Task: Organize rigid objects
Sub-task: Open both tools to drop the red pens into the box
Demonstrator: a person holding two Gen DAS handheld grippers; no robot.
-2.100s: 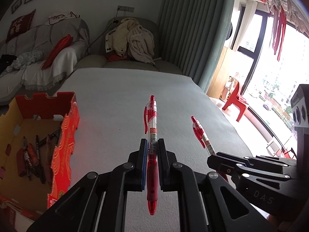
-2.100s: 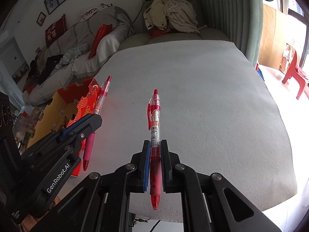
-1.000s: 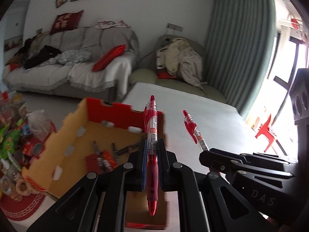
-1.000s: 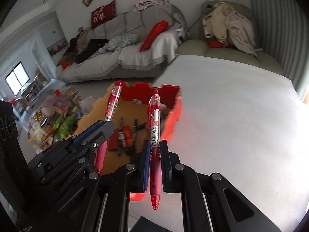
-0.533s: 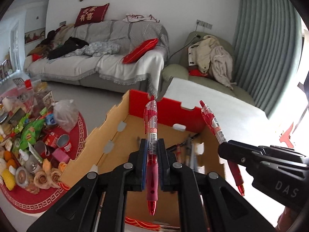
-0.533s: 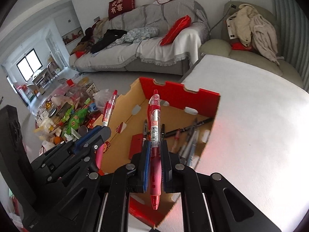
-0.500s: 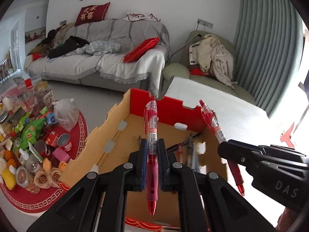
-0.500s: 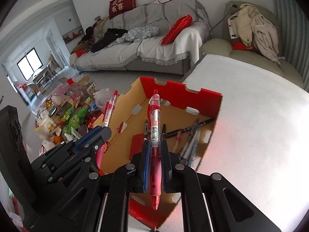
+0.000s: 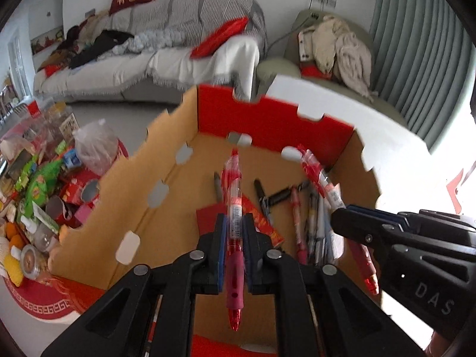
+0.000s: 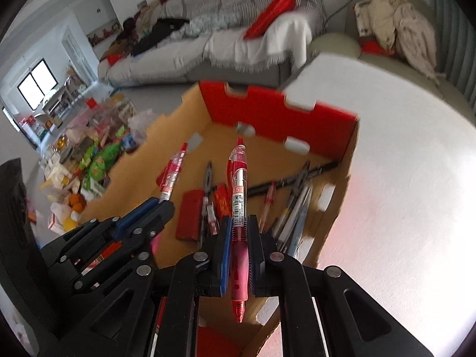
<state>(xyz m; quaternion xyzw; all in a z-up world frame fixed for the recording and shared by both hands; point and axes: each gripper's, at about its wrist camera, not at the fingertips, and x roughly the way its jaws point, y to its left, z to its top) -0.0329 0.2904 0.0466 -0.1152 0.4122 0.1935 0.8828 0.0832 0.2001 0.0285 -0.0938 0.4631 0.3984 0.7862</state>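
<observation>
A big cardboard box (image 9: 142, 205) with a red back wall sits just beside the white bench (image 10: 401, 178). Many pens and a flat red packet (image 10: 189, 218) lie on its floor.

Both grippers hang over the open box, pointing down into it. The left gripper (image 9: 235, 232) has a red gel pen (image 9: 235, 205) between its jaws. These jaws are opening now, and a thin gap shows on each side of the pen, so it looks free to drop. The right gripper (image 10: 239, 238) pinches a second red gel pen (image 10: 239, 196) with its jaws closed tight on it.

Each pen looks light, hard and stiff, so it should not bend. The clear smooth top half may slip. The soft pink rubber sleeve low down is likely the best place to hold, and both jaws sit right by it. A short fall onto the cardboard should not hurt a pen.
</observation>
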